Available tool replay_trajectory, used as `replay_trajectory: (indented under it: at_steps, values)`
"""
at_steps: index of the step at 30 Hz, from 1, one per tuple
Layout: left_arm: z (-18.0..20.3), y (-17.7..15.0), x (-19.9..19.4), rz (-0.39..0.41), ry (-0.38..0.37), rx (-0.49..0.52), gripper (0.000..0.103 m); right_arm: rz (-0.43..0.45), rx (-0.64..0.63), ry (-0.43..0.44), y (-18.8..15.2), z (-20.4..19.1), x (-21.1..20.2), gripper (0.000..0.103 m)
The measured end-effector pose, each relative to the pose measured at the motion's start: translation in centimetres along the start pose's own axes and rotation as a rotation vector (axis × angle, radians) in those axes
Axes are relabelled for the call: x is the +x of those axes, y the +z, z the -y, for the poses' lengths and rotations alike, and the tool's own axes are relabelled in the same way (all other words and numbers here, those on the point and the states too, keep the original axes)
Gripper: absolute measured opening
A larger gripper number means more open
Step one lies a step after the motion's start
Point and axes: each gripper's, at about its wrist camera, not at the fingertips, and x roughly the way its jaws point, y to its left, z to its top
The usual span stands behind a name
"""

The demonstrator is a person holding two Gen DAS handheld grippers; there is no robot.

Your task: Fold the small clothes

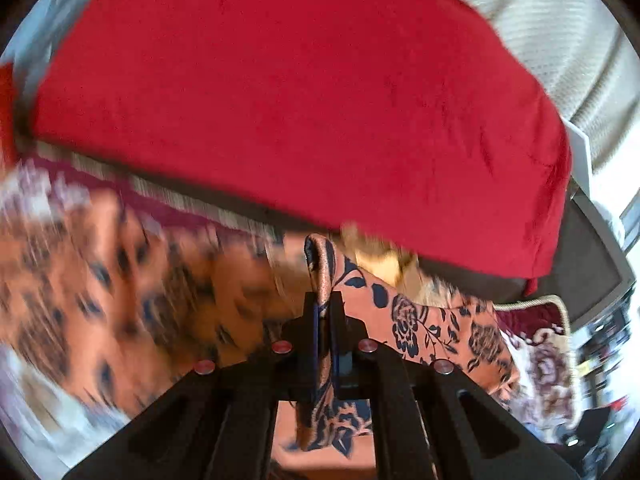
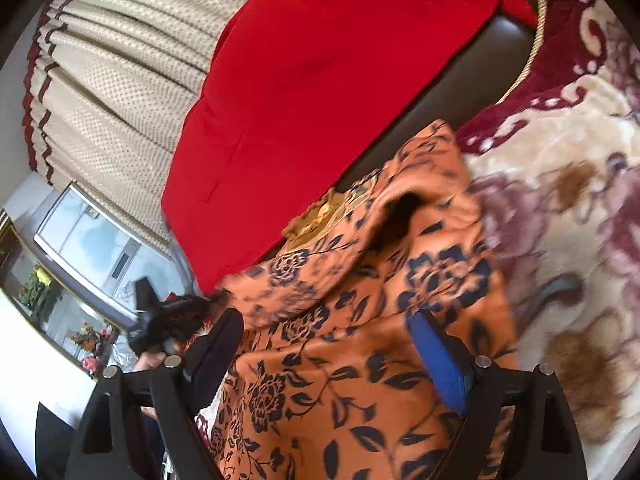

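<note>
On a bed spread with a floral blanket [image 2: 560,200], an orange garment [image 2: 360,360] printed with dark blue roses, lifted by one pinched fold.

Far left in the right wrist view: cream pleated curtain [image 2: 120,80], window [image 2: 88,248] below it, then the left gripper [image 2: 216,300], blurred, meeting the orange cloth's raised corner. Red fabric [image 2: 320,80] draped behind, over something dark. Centre: garment lying partly on the blanket, partly lifted, running between the right gripper [image 2: 324,344] fingers, spread wide on either side, pads not pressing it. In the left wrist view, left gripper [image 1: 324,304] clamped tight on a narrow fold of the orange garment [image 1: 420,320], red fabric [image 1: 300,100] filling the background, blanket [image 1: 548,360] at right.
</note>
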Motion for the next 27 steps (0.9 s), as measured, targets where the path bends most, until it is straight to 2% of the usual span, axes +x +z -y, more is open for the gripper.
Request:
replay_trajectory:
  at_steps: [2,8,11,12,13,14,16,17,18,20,21,23,25,26,27]
  values:
    - [-1.1,0.4,0.4,0.006,0.012,0.008,0.004,0.022,0.006,0.001,1.0,0.2,-0.8,0.089]
    - [-6.0,-3.6,7.5,-0.198,0.084,-0.047,0.006,0.059,0.011,0.014,5.3,-0.2,-0.3,0.089]
    - [-7.2,-4.4,7.9,-0.171,0.057,-0.102,0.008,0.002,0.062,0.094,8.1,0.0,2.7,0.092]
    - [-7.4,-4.4,7.7,-0.172,0.051,-0.112,0.009,-0.009,0.094,0.092,8.9,0.7,4.0,0.093]
    - [-7.5,-4.3,7.6,-0.178,0.051,-0.112,0.009,-0.043,0.114,0.080,9.5,1.6,5.7,0.098]
    - [-7.6,-4.1,7.2,-0.188,0.053,-0.110,0.010,-0.093,0.135,0.056,9.6,2.7,7.3,0.098]
    - [-8.1,-3.8,5.2,-0.179,0.067,-0.117,0.016,-0.184,0.240,-0.064,8.9,5.9,10.1,0.096]
    - [-8.3,-3.7,4.0,-0.152,0.066,-0.119,0.027,-0.142,0.214,-0.042,8.7,5.9,9.6,0.095]
    - [-8.5,-3.6,2.1,-0.103,0.059,-0.122,0.048,-0.129,0.162,-0.052,8.6,4.8,8.7,0.096]
    - [-9.5,-3.8,-0.6,-0.022,0.065,-0.144,0.076,-0.089,0.066,-0.092,7.7,2.6,7.0,0.097]
    - [-10.1,-4.0,-1.9,0.018,0.062,-0.164,0.077,-0.081,0.008,-0.100,7.2,1.6,6.5,0.097]
    - [-11.2,-4.0,-3.3,0.016,0.036,-0.199,0.077,-0.103,-0.086,-0.119,6.4,0.5,6.5,0.097]
    - [-12.0,-4.1,-4.4,0.015,0.013,-0.232,0.077,-0.154,-0.047,-0.154,6.2,1.9,7.6,0.097]
    - [-12.3,-4.1,-5.4,0.026,0.008,-0.232,0.077,-0.172,0.022,-0.171,6.2,3.1,8.1,0.097]
    - [-12.5,-4.2,-6.3,0.046,0.005,-0.221,0.077,-0.161,0.066,-0.153,6.3,3.6,7.9,0.097]
